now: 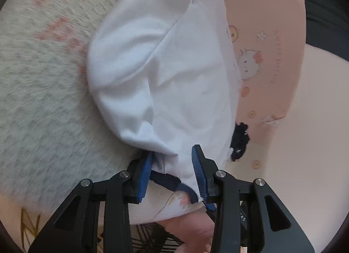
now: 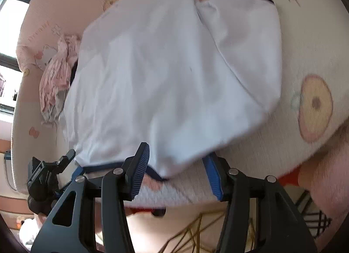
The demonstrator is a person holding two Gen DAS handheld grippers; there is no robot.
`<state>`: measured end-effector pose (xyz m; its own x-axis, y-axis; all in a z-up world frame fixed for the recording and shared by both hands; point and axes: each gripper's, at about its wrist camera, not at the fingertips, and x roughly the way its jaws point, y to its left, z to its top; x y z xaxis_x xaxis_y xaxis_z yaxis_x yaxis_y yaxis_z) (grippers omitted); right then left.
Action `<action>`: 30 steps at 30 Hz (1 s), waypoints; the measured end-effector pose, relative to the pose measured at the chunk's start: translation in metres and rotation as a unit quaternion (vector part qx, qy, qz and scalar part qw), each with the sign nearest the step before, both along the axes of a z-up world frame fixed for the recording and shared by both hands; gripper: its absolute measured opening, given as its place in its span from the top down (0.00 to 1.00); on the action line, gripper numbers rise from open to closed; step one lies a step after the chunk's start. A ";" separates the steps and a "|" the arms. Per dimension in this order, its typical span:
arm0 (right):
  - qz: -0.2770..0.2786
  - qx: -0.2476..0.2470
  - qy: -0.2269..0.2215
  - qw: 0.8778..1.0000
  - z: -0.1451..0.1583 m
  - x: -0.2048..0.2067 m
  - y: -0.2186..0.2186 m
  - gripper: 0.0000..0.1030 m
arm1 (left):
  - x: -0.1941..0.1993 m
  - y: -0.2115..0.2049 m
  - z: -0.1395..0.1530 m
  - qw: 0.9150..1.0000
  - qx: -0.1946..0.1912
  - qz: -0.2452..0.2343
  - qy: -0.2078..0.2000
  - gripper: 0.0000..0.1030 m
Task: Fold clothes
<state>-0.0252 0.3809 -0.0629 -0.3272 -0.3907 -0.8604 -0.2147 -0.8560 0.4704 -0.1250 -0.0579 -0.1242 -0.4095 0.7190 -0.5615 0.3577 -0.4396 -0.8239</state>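
Roughly laid out, garment: white cotton shirt with navy trim [image 1: 174, 74] lies spread, partly folded, on the cream bedspread with cartoon prints [image 2: 305, 56].
Left gripper [image 1: 172, 172]: blue-padded jaws partly apart, straddling the shirt's near hem; pads not pressing.
Right gripper [image 2: 174, 172]: jaws partly apart over the hem corner.
Pink pillow with kitten print [image 1: 266, 61]: cursive writing, too blurred to read.
Crumpled pink cloth [image 2: 59, 74]: beside the shirt.

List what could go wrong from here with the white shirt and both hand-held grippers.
1. The left hand-held gripper has the white cotton shirt with navy trim between open jaws without pinching it; a lift may leave the hem behind.
2. The right hand-held gripper also straddles the hem loosely, so the fold could come out crooked.
3. The crumpled pink garment touches the shirt's far edge and might get dragged along.
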 end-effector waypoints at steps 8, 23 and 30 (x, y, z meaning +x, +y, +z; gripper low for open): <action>-0.011 -0.015 -0.034 0.999 -0.010 0.008 -0.012 0.75 | 0.049 -0.008 0.015 0.998 -0.060 -0.011 -0.035 0.78; 0.025 0.114 0.045 0.992 0.003 -0.016 -0.052 0.93 | 0.036 -0.006 0.015 0.998 -0.065 -0.015 -0.021 0.97; 0.000 0.050 0.068 0.996 0.036 -0.004 -0.021 0.94 | 0.056 0.004 0.045 0.992 -0.118 -0.052 -0.004 0.97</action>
